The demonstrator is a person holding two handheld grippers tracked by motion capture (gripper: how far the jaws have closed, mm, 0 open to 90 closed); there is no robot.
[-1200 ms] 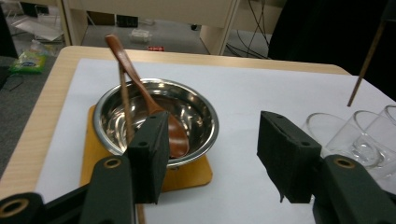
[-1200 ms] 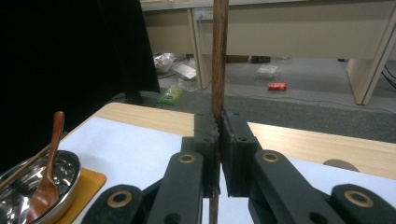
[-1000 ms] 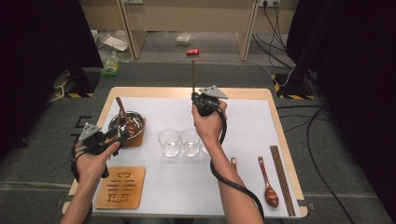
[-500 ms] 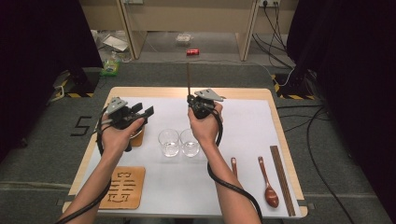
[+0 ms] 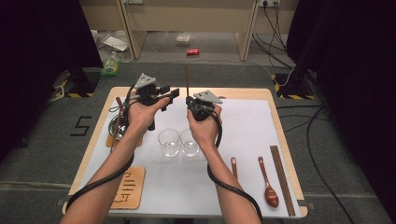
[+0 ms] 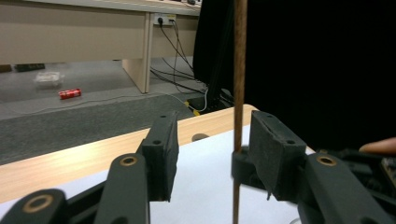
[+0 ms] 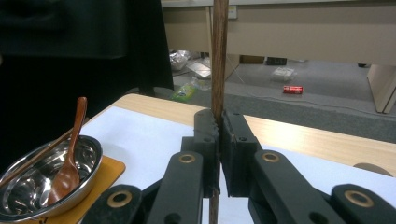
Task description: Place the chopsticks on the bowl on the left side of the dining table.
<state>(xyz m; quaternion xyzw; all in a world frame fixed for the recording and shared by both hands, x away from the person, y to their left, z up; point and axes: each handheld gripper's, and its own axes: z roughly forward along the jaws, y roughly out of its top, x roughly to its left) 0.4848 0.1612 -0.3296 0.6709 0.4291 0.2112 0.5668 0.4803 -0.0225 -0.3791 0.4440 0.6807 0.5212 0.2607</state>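
So the right gripper has its jaws clamped tight on a single wooden chopstick, holding it upright over the far half of the table; in the right gripper view the stick runs straight up out of the squeezed pads, and a bit of it pokes out below them too. The left gripper is up at about the same height, just beside it, pointing across at that stick. Its jaws have just been closing but they're roughly half open, and in the left gripper view the chopstick stands in the gap between the two pads, close to the right-hand one, though I can't tell if it actually touches; nothing is pressed yet. Behind the stick in that view you can make out the right gripper's jaw tips clamped on it. Over by the left edge there's a steel bowl on an orange coaster, with a wooden spoon and another chopstick lying in it. Two empty glasses sit side by side in the middle, touching or nearly so, right below the hands. Near the right edge lie a second spoon, a short wooden piece and a pair of dark chopsticks, and a wooden mat sits at the near left corner.
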